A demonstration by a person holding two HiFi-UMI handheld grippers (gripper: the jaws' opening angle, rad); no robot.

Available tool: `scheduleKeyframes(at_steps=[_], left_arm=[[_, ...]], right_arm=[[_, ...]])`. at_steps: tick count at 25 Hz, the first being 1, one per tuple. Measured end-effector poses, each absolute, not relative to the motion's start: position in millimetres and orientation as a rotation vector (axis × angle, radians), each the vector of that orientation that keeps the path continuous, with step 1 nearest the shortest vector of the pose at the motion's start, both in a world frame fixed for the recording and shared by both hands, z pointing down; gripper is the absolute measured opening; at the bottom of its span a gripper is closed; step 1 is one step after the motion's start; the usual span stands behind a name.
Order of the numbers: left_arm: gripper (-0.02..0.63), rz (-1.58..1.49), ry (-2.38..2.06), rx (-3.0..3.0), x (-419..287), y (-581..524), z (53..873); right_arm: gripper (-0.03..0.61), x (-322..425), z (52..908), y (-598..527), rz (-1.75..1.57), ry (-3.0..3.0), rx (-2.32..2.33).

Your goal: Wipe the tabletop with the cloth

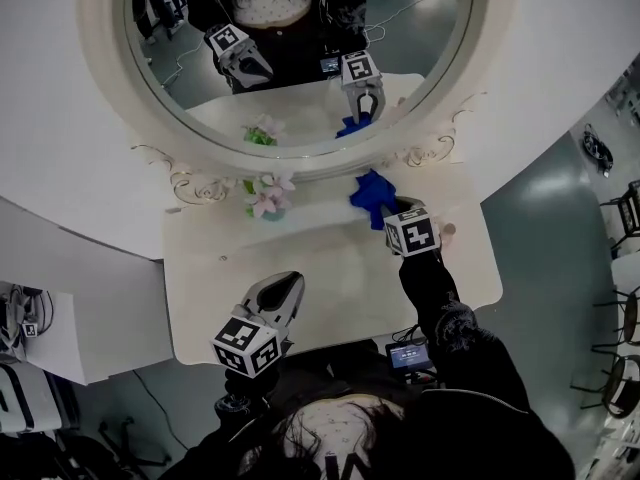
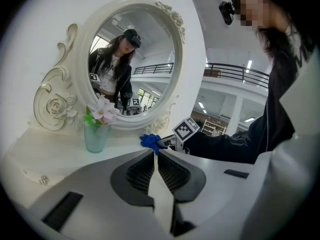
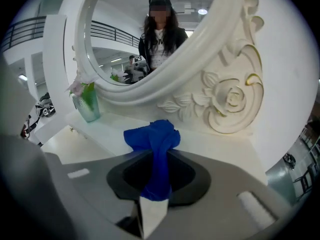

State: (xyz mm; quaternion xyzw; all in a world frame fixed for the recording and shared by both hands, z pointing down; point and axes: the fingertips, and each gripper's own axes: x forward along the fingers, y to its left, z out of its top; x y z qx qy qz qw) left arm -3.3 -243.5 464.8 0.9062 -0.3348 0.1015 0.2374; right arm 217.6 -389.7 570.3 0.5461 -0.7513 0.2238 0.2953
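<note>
My left gripper hangs low and left of centre in the head view, over the front part of the desk. Its jaws are pressed together, nothing between them. Beyond it, towards the upper left, a vase of pink flowers stands at the foot of the oval mirror. Right of the vase is the blue cloth — bunched at the back part of the desk, close under the mirror's carved frame. My right gripper is clamped on it — a twisted strand runs back between the jaws, and the rest bulges out ahead of the tips.
</note>
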Motion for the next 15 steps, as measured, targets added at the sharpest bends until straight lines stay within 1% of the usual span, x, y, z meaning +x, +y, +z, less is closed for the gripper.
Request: scheduleKeyframes(at_steps=[6,15], left_arm=[[0.005,0.284,-0.961,2.469,25,-240,463],[0.005,0.259,-1.002,2.454,73,-234,459]], right_arm=[[0.083,278,564,-382,0.664,-1.985,1.55],[0.083,345,552,-377,0.736,-2.0,1.638]])
